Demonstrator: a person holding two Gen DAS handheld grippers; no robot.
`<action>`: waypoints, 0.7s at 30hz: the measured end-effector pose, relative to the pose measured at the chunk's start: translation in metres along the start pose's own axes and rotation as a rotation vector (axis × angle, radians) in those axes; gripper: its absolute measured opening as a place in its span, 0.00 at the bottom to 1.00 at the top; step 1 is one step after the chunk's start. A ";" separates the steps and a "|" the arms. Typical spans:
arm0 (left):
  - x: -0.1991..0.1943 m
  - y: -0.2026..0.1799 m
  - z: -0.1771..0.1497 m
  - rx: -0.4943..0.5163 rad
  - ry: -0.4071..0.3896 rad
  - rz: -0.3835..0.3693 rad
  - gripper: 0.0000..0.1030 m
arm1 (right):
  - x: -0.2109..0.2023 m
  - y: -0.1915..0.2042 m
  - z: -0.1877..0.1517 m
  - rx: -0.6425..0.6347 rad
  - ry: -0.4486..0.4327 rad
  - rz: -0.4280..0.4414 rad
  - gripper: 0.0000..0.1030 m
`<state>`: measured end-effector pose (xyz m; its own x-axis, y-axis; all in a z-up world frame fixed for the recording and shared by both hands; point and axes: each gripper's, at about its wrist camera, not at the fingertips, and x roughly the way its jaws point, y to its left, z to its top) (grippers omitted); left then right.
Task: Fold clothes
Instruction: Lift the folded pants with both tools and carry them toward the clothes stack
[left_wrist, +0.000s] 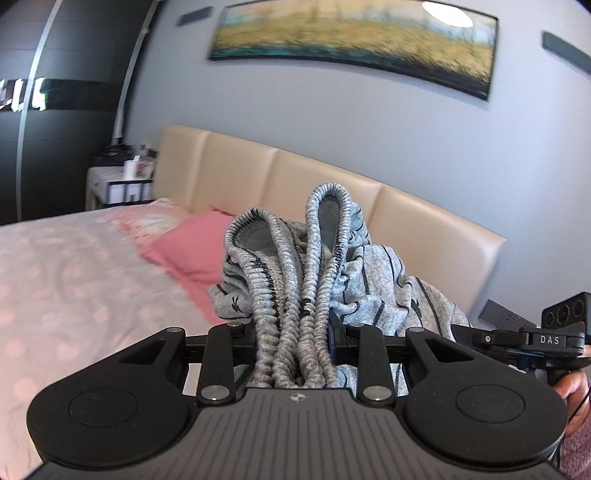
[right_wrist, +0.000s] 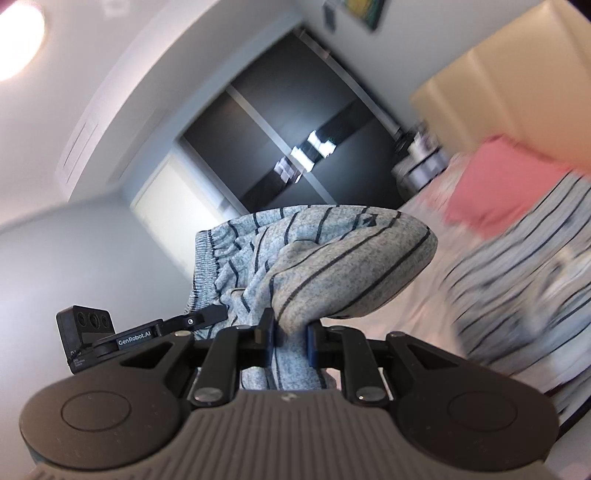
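A grey knit garment with thin dark stripes is lifted off the bed. My left gripper is shut on its bunched elastic waistband, which loops up in front of the camera. My right gripper is shut on a fold of the same striped garment, which bulges above the jaws. The right gripper shows at the right edge of the left wrist view, held by a hand. The left gripper appears at the left of the right wrist view, against the cloth.
A bed with a pale pink dotted cover lies below, with a pink pillow and a beige padded headboard. A cluttered nightstand and a dark wardrobe stand at the bed's far side. More striped cloth lies blurred on the bed.
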<state>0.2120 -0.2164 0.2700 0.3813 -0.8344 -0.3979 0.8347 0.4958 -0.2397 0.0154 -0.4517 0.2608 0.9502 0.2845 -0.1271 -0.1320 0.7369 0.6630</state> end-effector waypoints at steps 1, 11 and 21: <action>0.014 -0.007 0.007 0.016 0.008 -0.003 0.26 | -0.008 -0.007 0.007 0.007 -0.024 -0.010 0.18; 0.153 -0.063 0.046 0.186 0.102 -0.006 0.26 | -0.033 -0.084 0.038 0.007 -0.265 -0.102 0.18; 0.283 -0.062 0.006 0.231 0.255 0.065 0.27 | -0.005 -0.192 0.033 0.168 -0.314 -0.196 0.18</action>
<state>0.2703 -0.4844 0.1778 0.3491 -0.7014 -0.6214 0.8911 0.4537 -0.0115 0.0449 -0.6150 0.1580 0.9962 -0.0721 -0.0488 0.0838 0.6410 0.7629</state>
